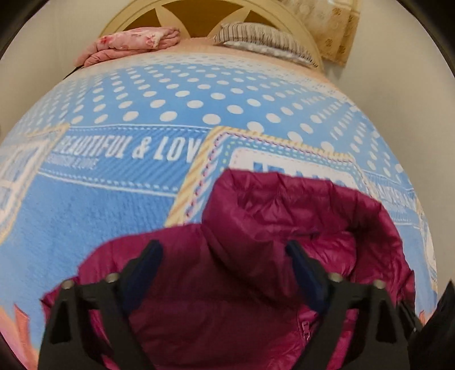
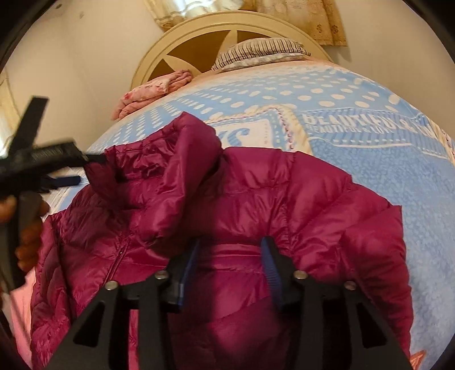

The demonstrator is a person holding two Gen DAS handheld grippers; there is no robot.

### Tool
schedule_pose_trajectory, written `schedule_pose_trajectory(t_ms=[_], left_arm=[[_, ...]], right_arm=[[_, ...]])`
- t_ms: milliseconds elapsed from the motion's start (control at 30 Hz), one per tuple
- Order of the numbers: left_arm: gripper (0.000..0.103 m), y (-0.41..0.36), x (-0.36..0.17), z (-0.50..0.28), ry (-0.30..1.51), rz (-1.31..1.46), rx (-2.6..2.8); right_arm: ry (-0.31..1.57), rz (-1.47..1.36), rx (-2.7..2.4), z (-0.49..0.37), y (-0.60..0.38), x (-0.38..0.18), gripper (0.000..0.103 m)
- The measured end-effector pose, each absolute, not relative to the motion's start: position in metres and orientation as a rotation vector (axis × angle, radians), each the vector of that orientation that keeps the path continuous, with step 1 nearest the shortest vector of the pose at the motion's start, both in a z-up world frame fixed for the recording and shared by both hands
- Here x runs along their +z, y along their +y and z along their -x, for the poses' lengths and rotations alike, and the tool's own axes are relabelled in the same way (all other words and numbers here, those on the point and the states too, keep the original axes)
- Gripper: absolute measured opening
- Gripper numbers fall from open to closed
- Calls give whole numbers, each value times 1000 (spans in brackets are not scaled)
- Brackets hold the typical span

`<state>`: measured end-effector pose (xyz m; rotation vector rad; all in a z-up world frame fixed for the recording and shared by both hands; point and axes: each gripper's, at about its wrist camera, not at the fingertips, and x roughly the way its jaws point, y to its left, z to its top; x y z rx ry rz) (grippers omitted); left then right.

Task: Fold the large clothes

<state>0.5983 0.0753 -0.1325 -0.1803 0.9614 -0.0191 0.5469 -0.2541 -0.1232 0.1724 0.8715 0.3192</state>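
Magenta jacket [image 2: 256,199] on blue blanket [image 1: 99,213] (dotted), pink bedding [image 1: 128,45], striped pillow [image 1: 256,37] beyond.

Both wrist cameras look steeply down along their tongs, close over a magenta puffer jacket [image 1: 256,227] on a blue dotted bedspread [image 1: 113,213], facing the cream headboard [image 2: 256,25]. The right view, slightly farther back, also catches the left tongs [image 2: 85,169] at its left edge. Both share jacket, bedspread, headboard.

Glossy quilted jacket [image 2: 241,199], fuzzy fleece blanket [image 1: 99,227]
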Motion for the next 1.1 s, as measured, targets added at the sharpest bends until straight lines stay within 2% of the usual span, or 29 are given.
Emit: schedule_pose_trajectory(t_ms=[67,133,233,367,500,733,800,900,933,967,1000,1100], left_arm=[[72,78,-132,-586,937,195,-40],[40,82,-135,-580,935,213,-72],[18,86,-143,-577,943,242,-127],[13,88,-159,-563,937,229,-142],[13,94,-166,-554,907,237,-178],[12,96,-172,-552,879,254,-193],[12,98,-173,-552,876,266,-199],[12,100,-174,-551,872,279,-206],[12,100,-175,-550,872,281,-208],[12,101,-175,-551,872,283,-211],[11,101,-175,-550,871,283,-212],[10,101,-171,-545,850,289,-230]], right_arm=[[867,-195,329,-547,-257,-124,48],[865,-211,336,-547,-259,-124,48],[863,-216,342,-548,-260,-124,50],[855,-237,349,-547,-264,-121,53],[779,-233,314,-542,-265,-91,78],[770,-116,327,-576,-217,-40,79],[771,-93,316,-588,-207,-37,79],[868,30,231,-606,-193,-57,79],[880,45,221,-606,-194,-62,74],[890,59,206,-602,-198,-69,34],[903,77,189,-599,-200,-76,6],[903,97,182,-585,-213,-92,6]])
